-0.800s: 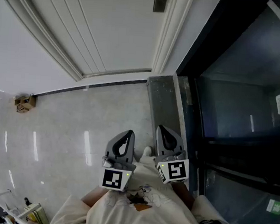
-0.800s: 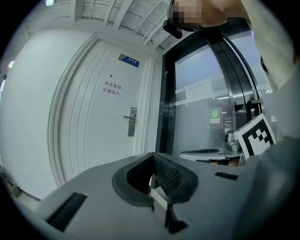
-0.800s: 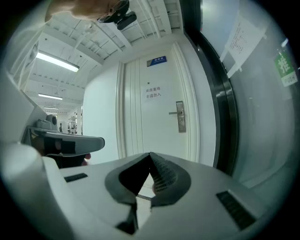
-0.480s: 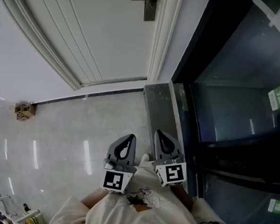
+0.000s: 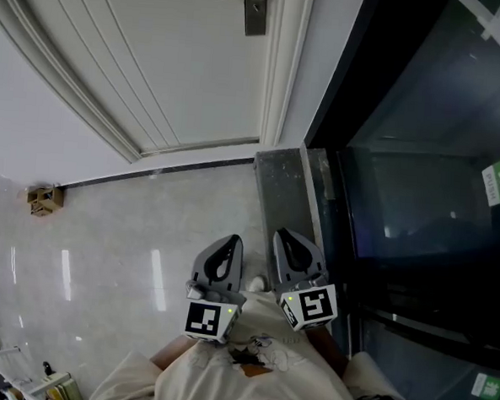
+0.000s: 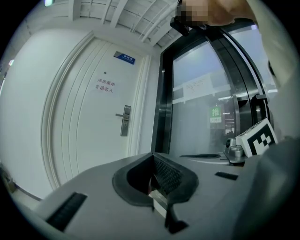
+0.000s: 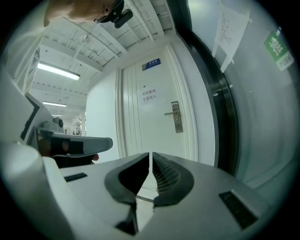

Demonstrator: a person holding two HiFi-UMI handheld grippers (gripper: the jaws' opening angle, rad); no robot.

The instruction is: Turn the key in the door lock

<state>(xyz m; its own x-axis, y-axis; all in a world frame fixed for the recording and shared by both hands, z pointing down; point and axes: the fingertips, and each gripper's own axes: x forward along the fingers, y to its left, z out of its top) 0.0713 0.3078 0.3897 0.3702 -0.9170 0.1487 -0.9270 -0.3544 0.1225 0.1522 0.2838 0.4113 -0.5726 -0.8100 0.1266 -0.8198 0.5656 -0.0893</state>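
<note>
A white door [image 5: 183,55] stands ahead, with a metal lock plate and lever handle [image 5: 255,9] near its right edge. The plate also shows in the left gripper view as the lock plate [image 6: 124,121] and in the right gripper view as the lock plate [image 7: 176,117]. It is too small for me to make out a key. My left gripper [image 5: 229,240] and right gripper [image 5: 282,235] are held side by side close to my body, well short of the door. The left gripper [image 6: 152,154] is shut with nothing in it. The right gripper [image 7: 150,154] is shut too, holding nothing.
A dark-framed glass door [image 5: 421,163] with a green sign runs along the right. A grey stone threshold [image 5: 280,188] lies at its foot. A small cardboard box [image 5: 43,197] sits by the wall at the left. Glossy tiled floor [image 5: 129,247] lies between me and the door.
The lock plate and handle have slid down into the head view, so more of the door shows. Both grippers stay shut, side by side, in about the same place in the picture.
</note>
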